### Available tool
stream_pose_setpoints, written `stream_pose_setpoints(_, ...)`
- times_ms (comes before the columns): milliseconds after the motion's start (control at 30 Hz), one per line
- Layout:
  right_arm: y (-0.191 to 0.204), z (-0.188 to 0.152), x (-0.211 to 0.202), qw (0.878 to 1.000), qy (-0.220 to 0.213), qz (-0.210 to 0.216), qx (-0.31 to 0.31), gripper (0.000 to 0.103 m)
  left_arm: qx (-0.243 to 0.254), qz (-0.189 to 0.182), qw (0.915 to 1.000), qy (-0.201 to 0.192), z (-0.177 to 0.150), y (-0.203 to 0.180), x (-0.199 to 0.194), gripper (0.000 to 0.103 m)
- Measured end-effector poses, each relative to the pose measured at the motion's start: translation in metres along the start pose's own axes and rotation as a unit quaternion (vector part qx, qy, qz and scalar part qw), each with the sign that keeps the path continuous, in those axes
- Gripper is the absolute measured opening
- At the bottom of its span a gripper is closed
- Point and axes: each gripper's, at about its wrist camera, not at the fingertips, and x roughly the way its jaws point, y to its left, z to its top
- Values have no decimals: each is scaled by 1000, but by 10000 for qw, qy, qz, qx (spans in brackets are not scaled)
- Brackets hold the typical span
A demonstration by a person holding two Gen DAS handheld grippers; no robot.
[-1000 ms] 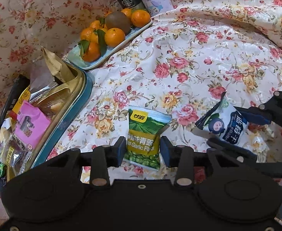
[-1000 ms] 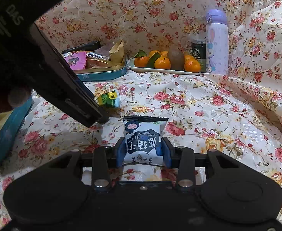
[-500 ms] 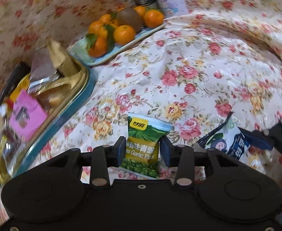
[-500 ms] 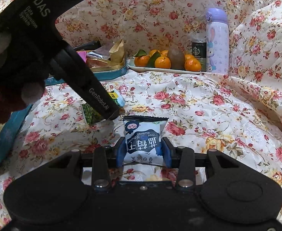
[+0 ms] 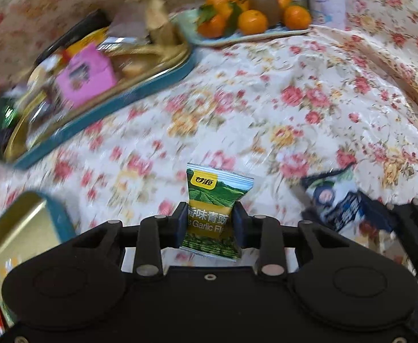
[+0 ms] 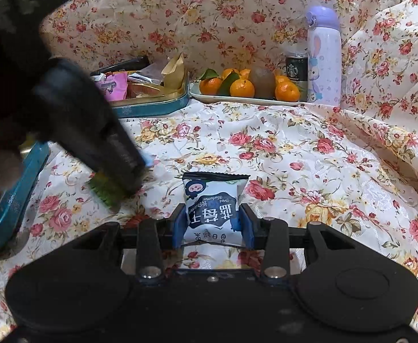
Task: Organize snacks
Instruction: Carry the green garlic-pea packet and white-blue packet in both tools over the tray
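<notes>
My left gripper [image 5: 210, 223] is shut on a green garlic-pea packet [image 5: 213, 197] and holds it above the floral cloth. My right gripper [image 6: 212, 224] is shut on a white and blue dried-blueberry packet [image 6: 212, 198], which also shows at the right of the left wrist view [image 5: 334, 200]. The left gripper appears as a dark blurred shape [image 6: 94, 131] at the left of the right wrist view, with the green packet [image 6: 106, 190] under its tip. A teal and gold snack tin [image 5: 117, 97] holds several snacks, among them a pink packet [image 5: 87, 77].
A plate of tangerines and a kiwi [image 6: 246, 87] stands at the back beside a Starbucks can [image 6: 296, 70] and a lilac bottle [image 6: 323, 54]. A second teal tin part with a gold inside [image 5: 17, 237] lies near left. Floral cloth rises behind and on the right.
My left gripper has closed on the green packet and lifted it, swinging toward the left; its view is blurred. My right gripper still holds the blueberry packet in place.
</notes>
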Motion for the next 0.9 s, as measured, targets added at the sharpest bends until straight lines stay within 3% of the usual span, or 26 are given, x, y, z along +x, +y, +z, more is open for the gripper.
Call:
stream_pose_setpoints(300,0,9,-2,9995,318,1,-40,41,-471,232,9985,132,-38,13,-15,42)
stream_pose_setpoints(533,4,-4,-27,9982,588,-32,-62,41,-737,138,9971,147,-61,12,-26,42)
stream_pose_setpoints(900,6,-11,-32,9980,612,-143,-2,42,-803,83,9967,85,-67,13,-24,43)
